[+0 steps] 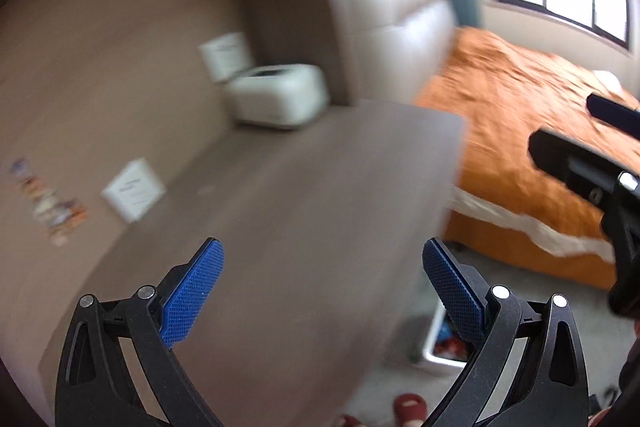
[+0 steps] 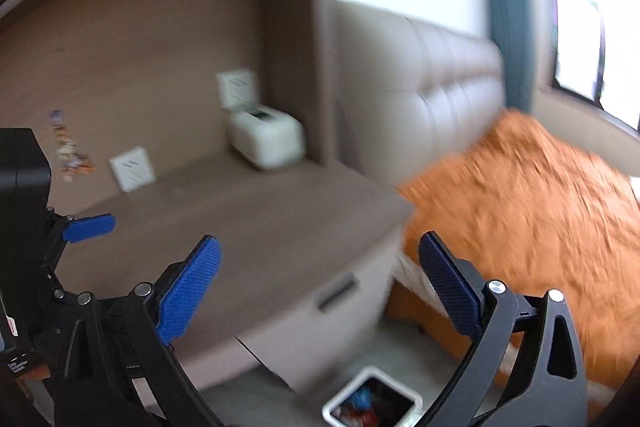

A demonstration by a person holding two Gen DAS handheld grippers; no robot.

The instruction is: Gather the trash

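Both views are blurred by motion. My left gripper (image 1: 322,291) is open and empty above the brown nightstand top (image 1: 300,195). My right gripper (image 2: 320,285) is open and empty above the nightstand's front edge (image 2: 304,251). A white trash bin (image 2: 372,405) with colourful wrappers inside stands on the floor below; it also shows in the left wrist view (image 1: 440,347). A strip of colourful wrappers or stickers (image 1: 48,203) lies at the far left of the nightstand, also in the right wrist view (image 2: 70,151). The left gripper's blue finger (image 2: 90,227) shows at the right view's left edge.
A white box-shaped device (image 1: 280,95) sits at the back of the nightstand, with two white cards (image 1: 134,189) nearby. A bed with an orange cover (image 1: 520,131) and padded headboard (image 2: 420,87) is to the right. Red slippers (image 1: 408,407) lie on the floor.
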